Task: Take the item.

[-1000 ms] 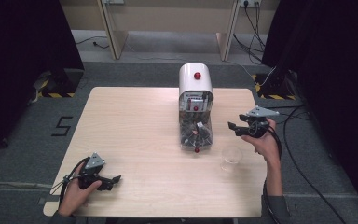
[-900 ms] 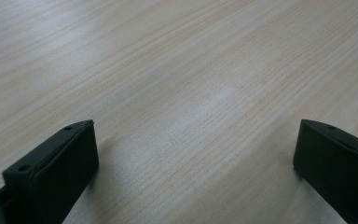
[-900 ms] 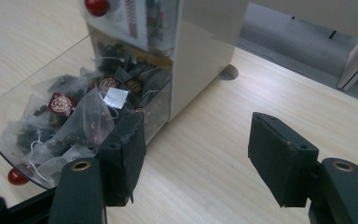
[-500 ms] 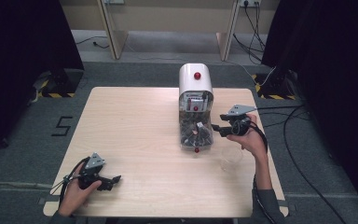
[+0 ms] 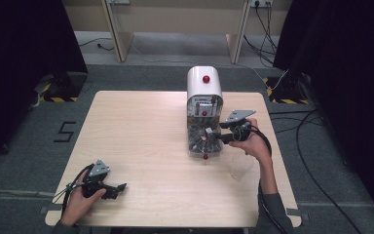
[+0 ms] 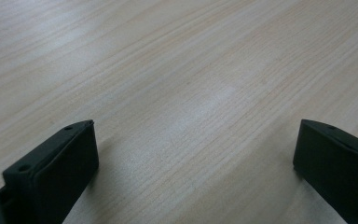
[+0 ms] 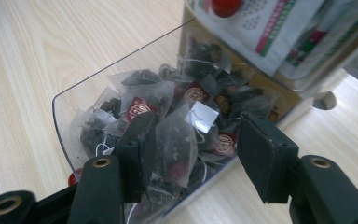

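A white dispenser (image 5: pixel 204 87) with a red button stands at the table's far middle. At its foot a clear bin (image 7: pixel 64 121) holds several pyramid tea bags. My right gripper (image 5: pixel 211 134) reaches into this bin from the right. Its jaws have just been closing and stand half apart around one tea bag (image 7: pixel 176 140). The left pad touches the heap, while the right pad (image 7: pixel 261 156) stands clear of the bag. My left gripper (image 5: pixel 119 189) rests on the table near the front left, open, with bare wood between its jaws (image 6: pixel 196 154).
A clear plastic cup (image 5: pixel 241 167) stands on the table just in front of my right hand. The pale wooden table (image 5: pixel 141 131) has bare surface across its left half. Cables trail over the floor at the right.
My right gripper has moved left from beside the dispenser to its tea bag bin, uncovering the cup, and its jaws have narrowed. The left gripper has stayed put.
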Demonstrator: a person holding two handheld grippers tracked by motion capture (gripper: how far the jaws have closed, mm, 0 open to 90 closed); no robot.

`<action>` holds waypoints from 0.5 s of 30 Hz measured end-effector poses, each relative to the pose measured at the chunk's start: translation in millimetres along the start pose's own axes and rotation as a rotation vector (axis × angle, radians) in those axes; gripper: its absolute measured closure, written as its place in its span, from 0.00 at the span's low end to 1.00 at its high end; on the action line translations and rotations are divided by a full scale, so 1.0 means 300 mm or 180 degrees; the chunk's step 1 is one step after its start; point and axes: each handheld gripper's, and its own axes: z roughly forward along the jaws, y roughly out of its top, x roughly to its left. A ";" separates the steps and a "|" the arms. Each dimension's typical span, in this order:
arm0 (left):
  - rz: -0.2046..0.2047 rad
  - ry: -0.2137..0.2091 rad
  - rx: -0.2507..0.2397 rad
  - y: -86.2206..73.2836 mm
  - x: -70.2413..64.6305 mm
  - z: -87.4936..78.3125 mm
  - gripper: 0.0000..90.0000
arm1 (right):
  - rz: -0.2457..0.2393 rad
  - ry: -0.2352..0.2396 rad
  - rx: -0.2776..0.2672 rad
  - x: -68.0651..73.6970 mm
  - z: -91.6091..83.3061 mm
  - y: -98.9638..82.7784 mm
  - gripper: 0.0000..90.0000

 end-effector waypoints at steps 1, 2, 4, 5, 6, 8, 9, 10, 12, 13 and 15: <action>0.0000 0.0000 0.0001 0.000 0.000 0.000 0.00 | -0.0007 0.0021 0.0018 0.001 0.007 0.001 0.54; 0.0000 0.0000 0.0001 0.000 0.000 0.000 0.00 | -0.0016 0.0028 0.0040 0.002 0.015 0.002 0.55; 0.0000 -0.0001 0.0000 0.000 0.000 0.000 0.00 | -0.0045 0.0059 0.0091 0.004 0.030 0.003 0.57; 0.0000 0.0000 0.0000 0.000 0.000 0.000 0.00 | -0.0029 0.0076 0.0121 0.005 0.034 0.003 0.57; 0.0000 -0.0001 0.0001 0.000 0.000 0.000 0.00 | -0.0029 0.0095 0.0141 0.007 0.042 0.003 0.58; 0.0000 -0.0001 0.0001 0.000 0.000 0.000 0.00 | -0.0036 0.0100 0.0157 0.007 0.051 0.003 0.59; 0.0000 0.0000 0.0001 0.000 0.000 0.000 0.00 | -0.0046 0.0095 0.0178 0.006 0.053 0.003 0.59; 0.0000 0.0000 0.0000 0.000 0.000 0.000 0.00 | -0.0065 0.0101 0.0209 0.006 0.057 0.001 0.60; 0.0000 -0.0001 0.0001 0.000 0.000 0.000 0.00 | -0.0087 0.0094 0.0261 0.003 0.062 -0.003 0.62; 0.0001 0.0000 0.0001 0.000 0.000 0.000 0.00 | -0.0078 0.0093 0.0278 0.003 0.063 -0.004 0.63; 0.0000 -0.0001 0.0000 0.000 0.000 0.000 0.00 | -0.0075 0.0132 0.0311 0.000 0.068 -0.009 0.65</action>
